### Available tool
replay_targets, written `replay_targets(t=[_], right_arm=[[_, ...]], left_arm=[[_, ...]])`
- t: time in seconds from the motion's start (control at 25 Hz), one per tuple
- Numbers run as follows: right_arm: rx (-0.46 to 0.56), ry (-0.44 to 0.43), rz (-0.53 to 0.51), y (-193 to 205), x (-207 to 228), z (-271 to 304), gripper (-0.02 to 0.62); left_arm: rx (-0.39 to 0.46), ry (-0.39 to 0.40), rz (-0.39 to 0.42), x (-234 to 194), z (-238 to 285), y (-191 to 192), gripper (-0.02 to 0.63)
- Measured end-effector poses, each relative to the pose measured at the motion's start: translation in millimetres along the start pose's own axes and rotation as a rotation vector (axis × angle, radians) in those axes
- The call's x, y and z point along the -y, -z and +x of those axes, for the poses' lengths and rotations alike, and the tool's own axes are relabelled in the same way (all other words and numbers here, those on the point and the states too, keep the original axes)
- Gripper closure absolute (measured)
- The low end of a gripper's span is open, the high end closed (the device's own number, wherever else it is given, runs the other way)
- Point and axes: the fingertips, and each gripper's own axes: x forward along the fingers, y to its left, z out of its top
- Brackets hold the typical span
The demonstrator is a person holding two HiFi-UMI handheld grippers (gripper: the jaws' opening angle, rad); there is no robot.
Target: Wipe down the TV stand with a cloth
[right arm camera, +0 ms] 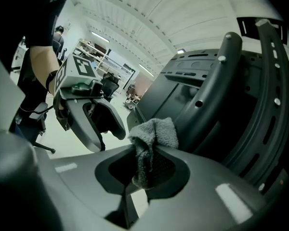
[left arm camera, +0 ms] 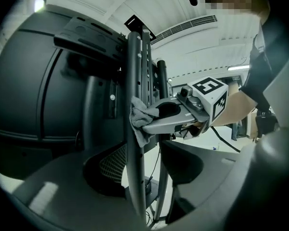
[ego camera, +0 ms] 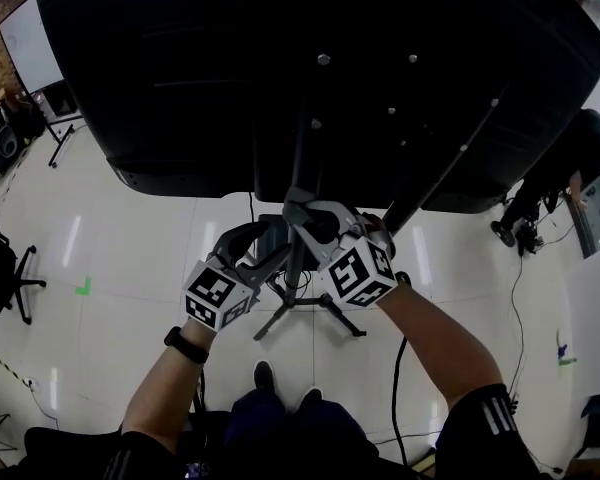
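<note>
Because the grey cloth has to be rubbed along a narrow bar, the right gripper is clamped on its lower folds, leaving a bunched wad sticking out past the jaw tips. That wad is pressed against the dark upright of the TV stand, just below the back of the black television. The left gripper sits close on the left with its jaws spread. The upright stands in the gap between them with space on both sides, so I judge it is there to steady or guide rather than grasp. Both grippers are held high above the pale floor. The wipe therefore looks to be on the upper part of the upright, with the legs lower down seemingly not yet reached.
</note>
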Motion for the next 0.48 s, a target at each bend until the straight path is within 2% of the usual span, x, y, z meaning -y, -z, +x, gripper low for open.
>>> replay_targets(t=[0.48], right_arm=[[-0.086,-0.063,-0.014,93.4,-72.2,47.7,0.545]], left_arm=[[-0.105,-0.003,-0.079,-8.1,21.4,118.6,0.359]])
